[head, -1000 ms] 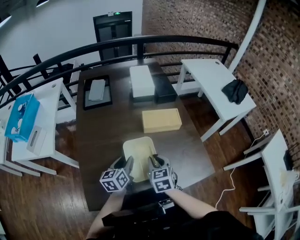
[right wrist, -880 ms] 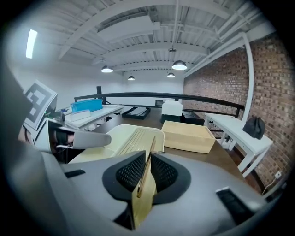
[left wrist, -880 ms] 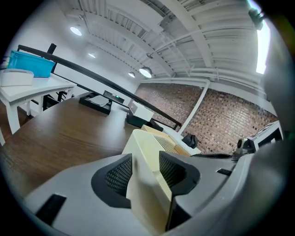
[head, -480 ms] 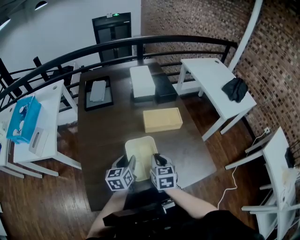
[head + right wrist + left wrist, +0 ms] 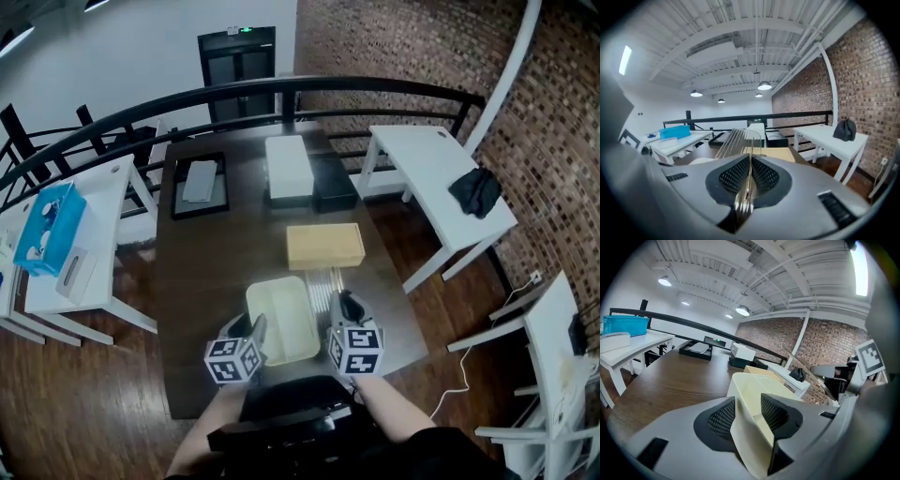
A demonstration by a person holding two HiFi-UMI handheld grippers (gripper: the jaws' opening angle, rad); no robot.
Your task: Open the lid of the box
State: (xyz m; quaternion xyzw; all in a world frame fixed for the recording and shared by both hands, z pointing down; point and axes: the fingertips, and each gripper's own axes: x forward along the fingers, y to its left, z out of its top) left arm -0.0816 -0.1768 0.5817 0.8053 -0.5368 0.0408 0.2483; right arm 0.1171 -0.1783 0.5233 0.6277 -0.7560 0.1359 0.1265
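A cream box (image 5: pixel 281 319) lies on the dark table (image 5: pixel 206 272) near its front edge, with its inside showing. My left gripper (image 5: pixel 256 325) is shut on the box's near left wall; in the left gripper view the cream wall (image 5: pixel 754 394) stands between the two pads of that gripper (image 5: pixel 747 413). My right gripper (image 5: pixel 339 302) is to the right of the box, shut on a clear ribbed lid (image 5: pixel 326 281). In the right gripper view the lid (image 5: pixel 738 140) is clamped edge-on in the right gripper (image 5: pixel 750 176) and sticks out forward.
A tan box (image 5: pixel 324 245) lies just beyond the cream one. A white box (image 5: pixel 288 166), a black box (image 5: pixel 333 183) and a black tray (image 5: pixel 198 183) sit at the table's far end. White side tables (image 5: pixel 441 178) stand on both sides, backed by a black railing (image 5: pixel 281 89).
My right gripper has moved right, away from the box's near edge, taking the clear lid with it to the box's right side. The left gripper has stayed on the box.
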